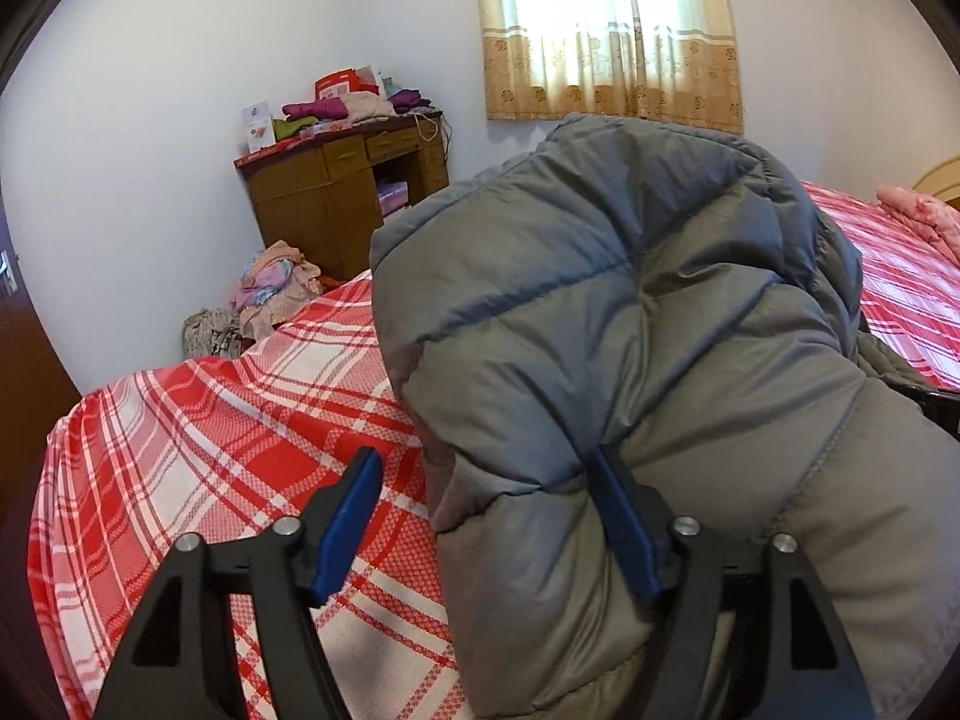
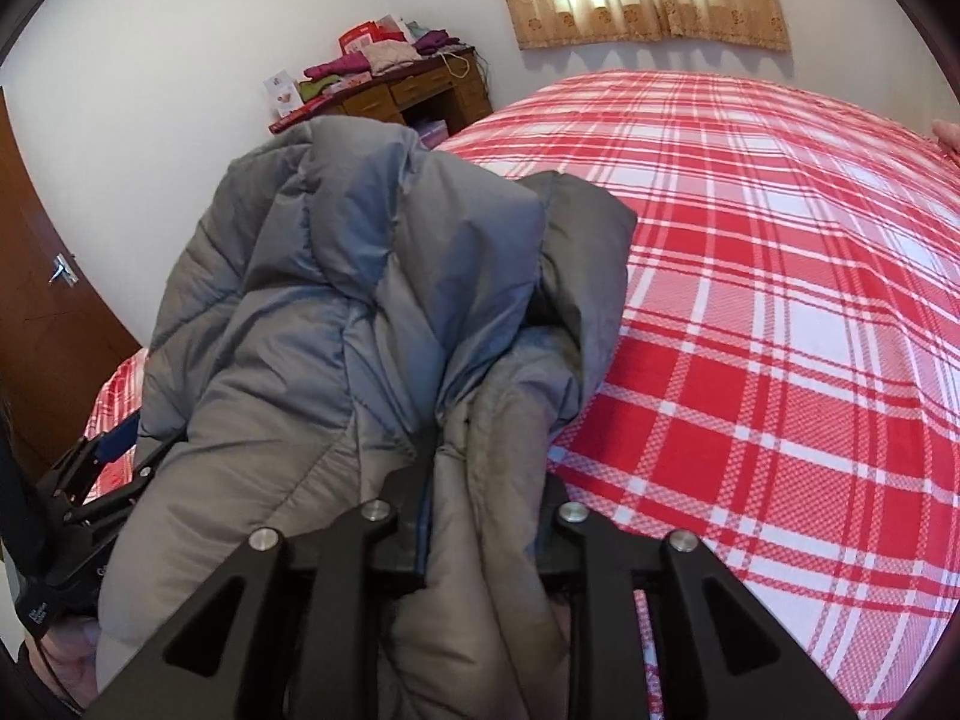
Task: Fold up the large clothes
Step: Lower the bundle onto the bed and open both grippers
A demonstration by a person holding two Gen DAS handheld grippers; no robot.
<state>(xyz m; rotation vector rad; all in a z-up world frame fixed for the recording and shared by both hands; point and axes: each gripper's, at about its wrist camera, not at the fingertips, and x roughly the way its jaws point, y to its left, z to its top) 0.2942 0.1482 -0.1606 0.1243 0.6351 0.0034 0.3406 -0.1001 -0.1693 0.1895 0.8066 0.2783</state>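
Observation:
A grey puffy down jacket [image 1: 630, 312] is bunched up and held above the bed with the red and white plaid cover [image 1: 228, 420]. My left gripper [image 1: 492, 516] is open, its blue pads wide apart; a fold of the jacket lies between them, against the right pad. In the right wrist view the jacket [image 2: 336, 312] fills the left half. My right gripper [image 2: 480, 510] is shut on a thick fold of the jacket, its pads buried in the fabric. The left gripper [image 2: 114, 456] shows at the lower left, under the jacket's edge.
A wooden desk [image 1: 348, 192] piled with clothes and boxes stands in the far corner, with a heap of clothes [image 1: 270, 294] on the floor before it. A curtained window [image 1: 606, 30] is behind. A pink quilt [image 1: 924, 210] lies far right. A brown door [image 2: 48, 312] is at left.

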